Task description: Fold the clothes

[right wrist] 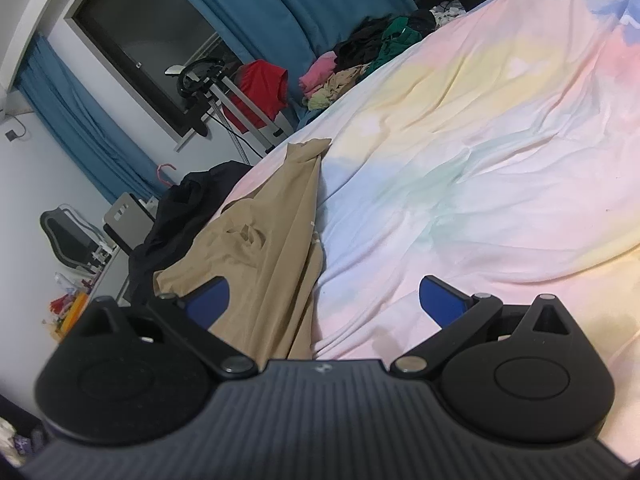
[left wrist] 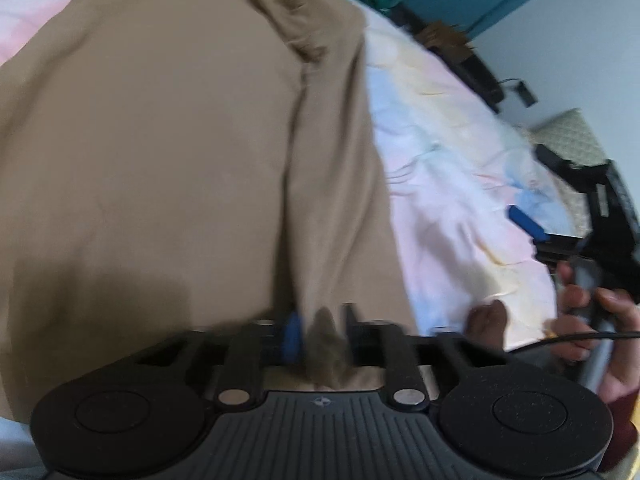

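In the left wrist view, the left gripper (left wrist: 320,332) has its jaws partly closed around a bunched fold of a tan garment (left wrist: 180,160), which lies spread over a pastel bedsheet (left wrist: 448,184); the picture is too blurred to tell whether the pads press on the cloth. In the right wrist view, the right gripper (right wrist: 324,300) hovers with jaws wide apart and empty over the bedsheet (right wrist: 460,140), the tan garment (right wrist: 272,240) lying crumpled toward the bed's left edge.

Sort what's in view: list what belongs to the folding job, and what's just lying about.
Job: tan fabric garment; pastel tie-dye bedsheet; left tool; right tool.

Lying about: heap of mixed clothes; red shirt; black garment.
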The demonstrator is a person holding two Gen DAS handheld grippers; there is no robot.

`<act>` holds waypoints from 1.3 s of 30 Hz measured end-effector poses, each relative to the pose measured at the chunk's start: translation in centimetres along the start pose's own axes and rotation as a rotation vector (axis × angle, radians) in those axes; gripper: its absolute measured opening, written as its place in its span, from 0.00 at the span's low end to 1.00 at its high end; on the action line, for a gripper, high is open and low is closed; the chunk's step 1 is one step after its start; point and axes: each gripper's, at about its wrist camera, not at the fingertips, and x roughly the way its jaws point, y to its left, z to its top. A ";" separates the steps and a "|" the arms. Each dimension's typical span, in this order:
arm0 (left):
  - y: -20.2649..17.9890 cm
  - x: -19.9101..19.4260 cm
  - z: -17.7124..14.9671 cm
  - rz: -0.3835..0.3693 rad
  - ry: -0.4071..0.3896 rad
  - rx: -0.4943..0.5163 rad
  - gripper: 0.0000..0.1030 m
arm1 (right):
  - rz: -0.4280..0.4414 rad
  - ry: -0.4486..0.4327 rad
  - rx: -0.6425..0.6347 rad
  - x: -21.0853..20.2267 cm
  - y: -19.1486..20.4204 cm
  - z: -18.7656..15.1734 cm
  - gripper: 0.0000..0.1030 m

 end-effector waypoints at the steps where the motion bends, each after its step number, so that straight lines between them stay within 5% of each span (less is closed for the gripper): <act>1: 0.1 0.2 -0.2 -0.029 0.018 -0.018 0.51 | 0.002 0.002 -0.007 0.1 0.1 0.0 1.00; 4: 0.7 1.0 -1.1 -0.137 0.110 -0.107 0.56 | 0.007 0.018 -0.033 0.5 0.7 -0.2 1.00; 8: 0.7 2.1 -1.7 -0.173 0.160 -0.160 0.50 | 0.003 0.043 -0.054 1.1 1.1 -0.5 1.00; 11: -0.1 2.1 -2.0 -0.193 0.166 -0.116 0.07 | 0.002 0.052 -0.058 1.3 1.2 -0.6 1.00; 12: -0.4 1.9 -2.1 -0.192 0.173 -0.095 0.06 | 0.002 0.053 -0.059 1.3 1.2 -0.6 1.00; 18: -1.8 -0.6 -1.3 -0.157 0.280 -0.017 0.05 | 0.016 0.055 -0.054 1.1 1.1 -0.6 1.00; 23: -1.9 -0.5 -2.6 -0.003 0.292 0.050 0.05 | 0.027 0.053 -0.055 1.0 1.2 -0.6 1.00; 26: -1.8 -1.1 -3.3 0.039 0.242 0.088 0.17 | 0.025 0.049 -0.078 0.7 1.5 -0.8 1.00; 30: -3.1 -3.8 -3.0 0.063 0.099 0.136 0.58 | 0.031 0.025 -0.106 0.2 2.1 -0.9 1.00; 36: -5.9 -7.0 1.0 0.162 -0.160 0.217 0.77 | 0.051 -0.031 -0.198 -0.4 3.9 -1.3 1.00; 39: -7.4 -8.1 3.3 0.187 -0.268 0.275 0.79 | 0.060 -0.064 -0.254 -0.5 5.0 -1.7 1.00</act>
